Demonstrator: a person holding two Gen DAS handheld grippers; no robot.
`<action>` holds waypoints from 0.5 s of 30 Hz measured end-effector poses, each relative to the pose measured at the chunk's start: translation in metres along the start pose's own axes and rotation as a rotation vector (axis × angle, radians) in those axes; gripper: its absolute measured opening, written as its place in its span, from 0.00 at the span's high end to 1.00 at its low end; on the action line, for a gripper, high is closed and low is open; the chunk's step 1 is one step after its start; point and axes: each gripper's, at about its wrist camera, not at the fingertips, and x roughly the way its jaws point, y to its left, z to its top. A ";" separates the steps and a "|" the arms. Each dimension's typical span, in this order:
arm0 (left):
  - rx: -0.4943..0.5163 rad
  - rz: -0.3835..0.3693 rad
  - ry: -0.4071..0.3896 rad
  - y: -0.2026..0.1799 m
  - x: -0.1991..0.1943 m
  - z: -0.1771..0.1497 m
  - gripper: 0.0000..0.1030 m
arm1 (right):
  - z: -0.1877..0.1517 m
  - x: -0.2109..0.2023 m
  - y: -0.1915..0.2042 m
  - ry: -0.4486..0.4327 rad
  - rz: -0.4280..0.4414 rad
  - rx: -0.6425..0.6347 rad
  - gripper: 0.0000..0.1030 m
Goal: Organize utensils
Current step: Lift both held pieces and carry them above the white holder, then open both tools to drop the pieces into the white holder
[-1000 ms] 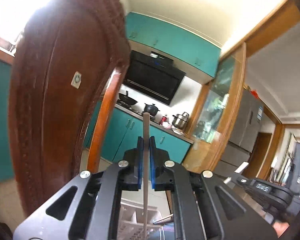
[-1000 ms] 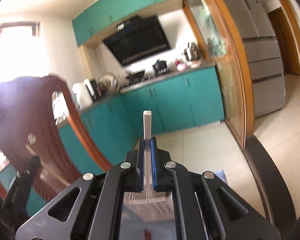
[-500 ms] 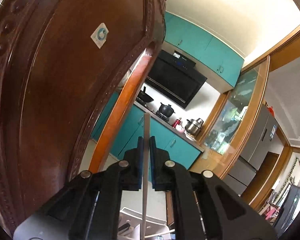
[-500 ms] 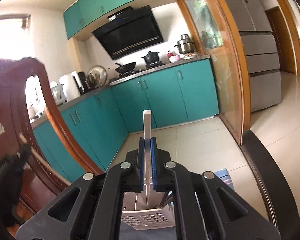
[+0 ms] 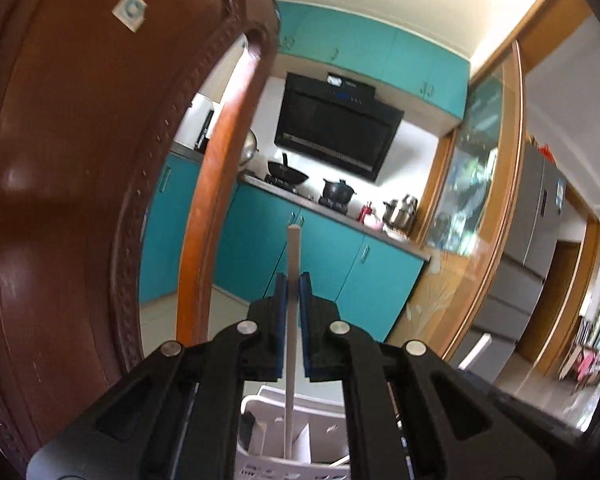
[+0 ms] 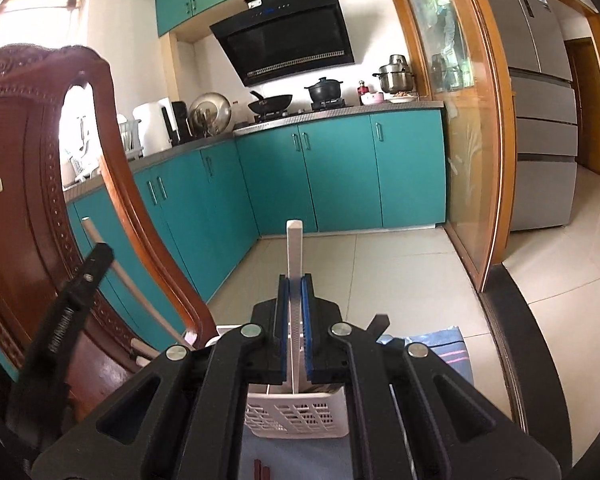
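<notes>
My left gripper [image 5: 293,286] is shut on a thin pale chopstick [image 5: 291,320] that stands upright, its lower end down in the white perforated utensil basket [image 5: 276,460]. My right gripper [image 6: 295,288] is shut on a flat white utensil handle [image 6: 294,252], also upright over the same basket [image 6: 296,416]. In the right wrist view the left gripper [image 6: 96,258] shows at the left with its chopstick [image 6: 128,284] slanting down toward the basket. The utensils' lower ends are hidden.
A carved dark wooden chair back [image 5: 80,160] stands close on the left, also in the right wrist view [image 6: 24,184]. Teal kitchen cabinets [image 6: 340,168], a range hood and a fridge [image 6: 540,100] lie beyond. A blue cloth [image 6: 448,344] lies under the basket.
Both grippers have tilted and shifted, the basket coming closer beneath them. The left gripper with its chopstick has come nearer in the right wrist view. Both stay shut.
</notes>
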 end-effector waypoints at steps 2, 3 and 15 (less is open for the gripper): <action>0.026 -0.005 0.017 -0.002 0.001 -0.004 0.93 | -0.001 0.000 -0.001 0.009 -0.004 -0.001 0.93; 0.035 -0.007 0.023 -0.003 0.002 -0.005 0.93 | -0.001 0.000 -0.002 0.014 -0.004 -0.001 0.92; 0.077 -0.045 0.061 0.014 -0.039 -0.005 0.67 | -0.016 -0.064 -0.018 -0.100 0.061 -0.035 0.69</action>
